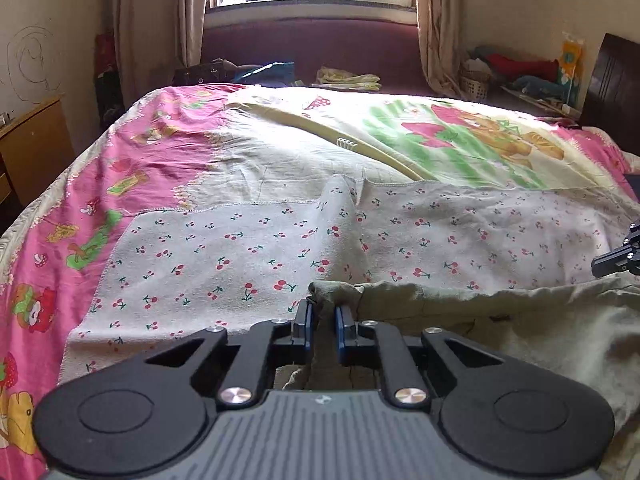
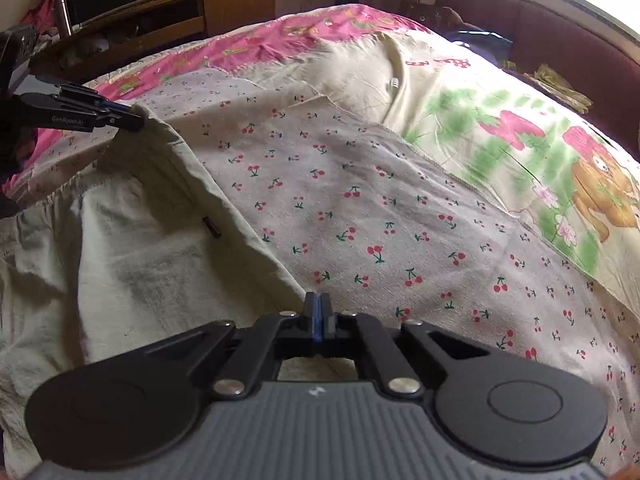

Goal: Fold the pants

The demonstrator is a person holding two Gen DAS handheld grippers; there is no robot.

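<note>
Pale olive pants [image 1: 520, 344] lie rumpled on the bed, over a cherry-print cloth [image 1: 240, 248]. In the left wrist view, my left gripper [image 1: 324, 320] is shut on a bunched corner of the pants, with fabric pinched between the blue pads. My right gripper [image 1: 616, 260] shows at the right edge, at the same pants edge. In the right wrist view, the right gripper [image 2: 320, 312] has its jaws pressed together on the pants [image 2: 132, 248] at their edge. That edge runs in a raised line up to the left gripper [image 2: 134, 120] at the far left.
The bed carries a pink cartoon sheet [image 1: 132, 160]. A wooden cabinet [image 1: 32, 152] stands to its left and a dark headboard [image 1: 616, 80] to its right. A maroon bench [image 1: 312, 52] with clothes and a basket [image 1: 474, 84] runs under the window. A wooden TV stand [image 2: 208, 4] is behind.
</note>
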